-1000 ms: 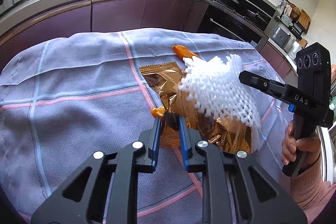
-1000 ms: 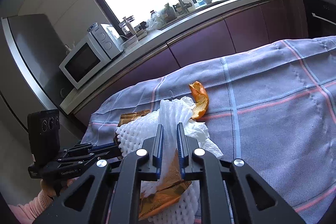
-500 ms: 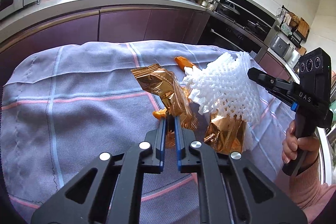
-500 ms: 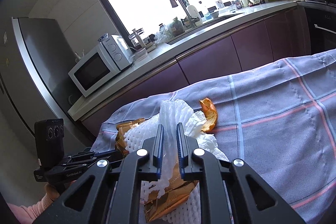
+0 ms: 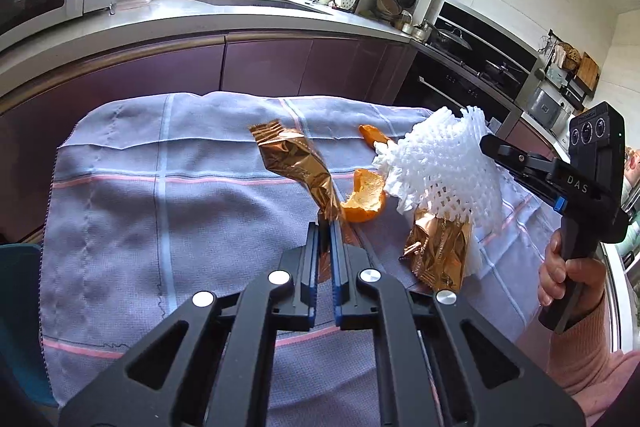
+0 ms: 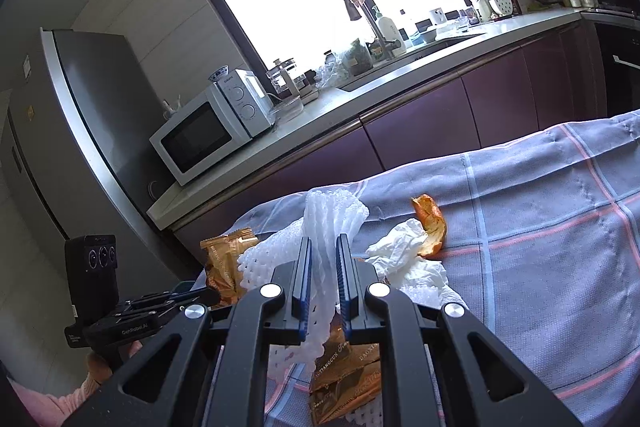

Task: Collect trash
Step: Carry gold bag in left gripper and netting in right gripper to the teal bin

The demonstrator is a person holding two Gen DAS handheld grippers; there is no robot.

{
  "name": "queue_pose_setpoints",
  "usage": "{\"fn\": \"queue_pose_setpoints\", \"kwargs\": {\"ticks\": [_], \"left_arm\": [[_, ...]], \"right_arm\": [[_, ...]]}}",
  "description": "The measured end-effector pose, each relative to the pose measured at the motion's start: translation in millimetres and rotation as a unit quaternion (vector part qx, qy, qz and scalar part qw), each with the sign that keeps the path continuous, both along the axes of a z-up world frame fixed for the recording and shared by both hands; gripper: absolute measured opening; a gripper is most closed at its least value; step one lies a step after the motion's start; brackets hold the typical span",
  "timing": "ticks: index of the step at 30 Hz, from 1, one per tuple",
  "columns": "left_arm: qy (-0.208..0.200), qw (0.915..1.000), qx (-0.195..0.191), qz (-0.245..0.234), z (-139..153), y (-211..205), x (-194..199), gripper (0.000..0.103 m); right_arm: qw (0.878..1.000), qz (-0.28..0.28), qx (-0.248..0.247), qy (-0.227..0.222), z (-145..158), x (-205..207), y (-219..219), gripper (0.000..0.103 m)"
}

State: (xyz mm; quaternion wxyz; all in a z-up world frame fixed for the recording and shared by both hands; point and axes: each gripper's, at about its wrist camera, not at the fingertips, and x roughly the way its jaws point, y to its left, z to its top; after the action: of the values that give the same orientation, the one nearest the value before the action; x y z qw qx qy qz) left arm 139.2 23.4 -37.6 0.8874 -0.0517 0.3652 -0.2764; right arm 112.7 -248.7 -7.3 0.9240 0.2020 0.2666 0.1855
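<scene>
In the left wrist view my left gripper [image 5: 326,225] is shut on the lower end of a crumpled gold wrapper [image 5: 292,159], its jaws closing the last bit, and the wrapper stands up off the cloth. An orange peel [image 5: 364,199] sits just right of the tips; whether it touches them I cannot tell. My right gripper [image 6: 323,247] is shut on a white foam net [image 6: 332,211], held above the cloth, with a second gold wrapper [image 6: 348,375] hanging below it. A white tissue [image 6: 408,259] and another orange peel [image 6: 430,227] lie beside it.
A blue-grey checked cloth [image 5: 160,207] covers the table. Purple cabinets and a counter with a microwave [image 6: 212,131] run along the far side. A teal object [image 5: 16,307] shows at the left table edge. A hand [image 5: 568,279] holds the right gripper's handle.
The left gripper's jaws narrowed onto the gold wrapper and pulled it left and up, out from under the foam net. The right gripper rose slightly with the net. An orange peel became visible.
</scene>
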Motion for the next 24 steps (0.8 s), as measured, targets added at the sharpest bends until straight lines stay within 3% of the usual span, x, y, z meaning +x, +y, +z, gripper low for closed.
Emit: {"fn": "queue_pose_setpoints", "kwargs": {"ticks": [24], "left_arm": [[-0.034,0.9964,-0.01,0.076,29,94,-48,0.004]], "right_arm": [[0.997,0.08,-0.001,0.004,2,9,71,0.011]]}}
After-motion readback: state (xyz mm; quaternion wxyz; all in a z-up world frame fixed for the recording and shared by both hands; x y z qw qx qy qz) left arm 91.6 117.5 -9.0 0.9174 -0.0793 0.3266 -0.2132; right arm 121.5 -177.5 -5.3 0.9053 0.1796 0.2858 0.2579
